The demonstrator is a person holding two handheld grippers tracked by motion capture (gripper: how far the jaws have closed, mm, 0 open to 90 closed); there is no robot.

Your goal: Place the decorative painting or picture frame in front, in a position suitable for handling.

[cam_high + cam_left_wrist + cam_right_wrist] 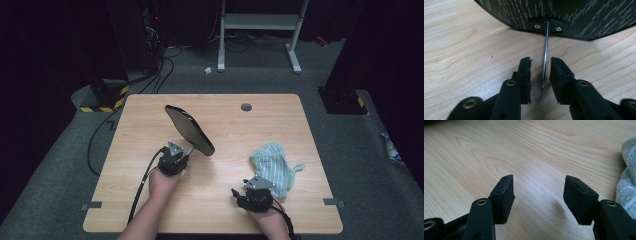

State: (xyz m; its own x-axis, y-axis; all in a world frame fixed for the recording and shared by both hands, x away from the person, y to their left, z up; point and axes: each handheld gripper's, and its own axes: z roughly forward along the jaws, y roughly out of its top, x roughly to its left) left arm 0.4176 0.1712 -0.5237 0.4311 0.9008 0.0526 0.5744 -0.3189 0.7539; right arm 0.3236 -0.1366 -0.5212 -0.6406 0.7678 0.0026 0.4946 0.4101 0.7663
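Observation:
A black oval panel (189, 129) with a fine pale pattern (574, 15) stands tilted on the wooden table (225, 210), left of the middle. A thin metal rod (545, 50) runs from its lower edge toward me. My left gripper (181, 156) is open, and the rod's end lies loose in the gap between its jaws (541, 62), touching neither pad. A pale blue-green towel (272, 167) lies crumpled at the right. My right gripper (242, 186) stands open just left of the towel (627, 182), with bare wood between its jaws (539, 182).
A grey grommet hole (246, 106) sits near the table's far edge. Black cables (100, 145) trail on the floor at the left beside a yellow-and-black striped base (107, 97). A white frame (260, 22) stands on the carpet behind the table.

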